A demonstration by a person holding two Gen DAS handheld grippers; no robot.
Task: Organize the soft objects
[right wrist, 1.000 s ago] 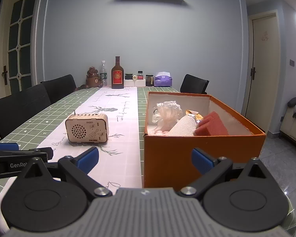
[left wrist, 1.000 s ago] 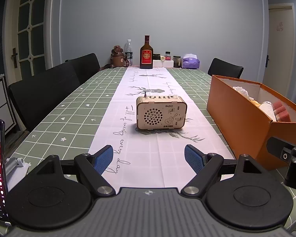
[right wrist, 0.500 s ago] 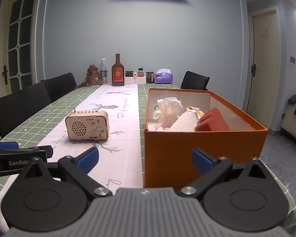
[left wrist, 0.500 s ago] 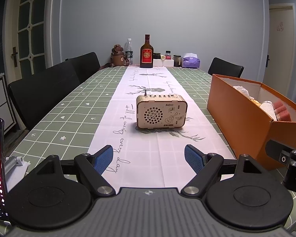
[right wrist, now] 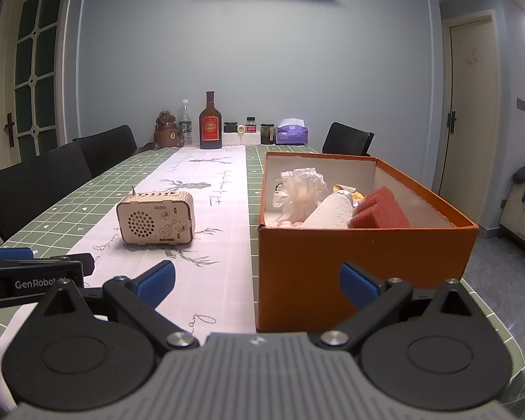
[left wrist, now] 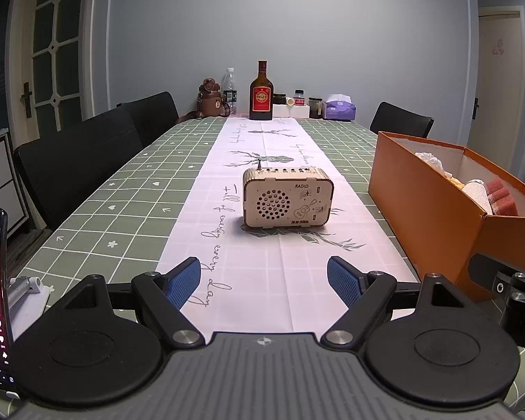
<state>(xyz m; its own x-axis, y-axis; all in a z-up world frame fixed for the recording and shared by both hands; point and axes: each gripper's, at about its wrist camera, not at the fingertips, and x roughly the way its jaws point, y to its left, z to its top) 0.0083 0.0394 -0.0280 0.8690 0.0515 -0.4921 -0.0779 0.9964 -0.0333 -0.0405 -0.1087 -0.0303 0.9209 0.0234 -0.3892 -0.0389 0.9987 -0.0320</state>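
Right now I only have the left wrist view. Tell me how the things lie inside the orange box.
Observer: From the right wrist view, the orange box has a white mesh puff toward its far left corner.
Operator: Go on, give me the rest.
Observer: A white roll and a red sponge lie side by side in the middle of the box, the sponge on the right.
Operator: Report the right gripper's jaws.
Observer: The right gripper is open with nothing between its fingers, in front of the box's near wall.
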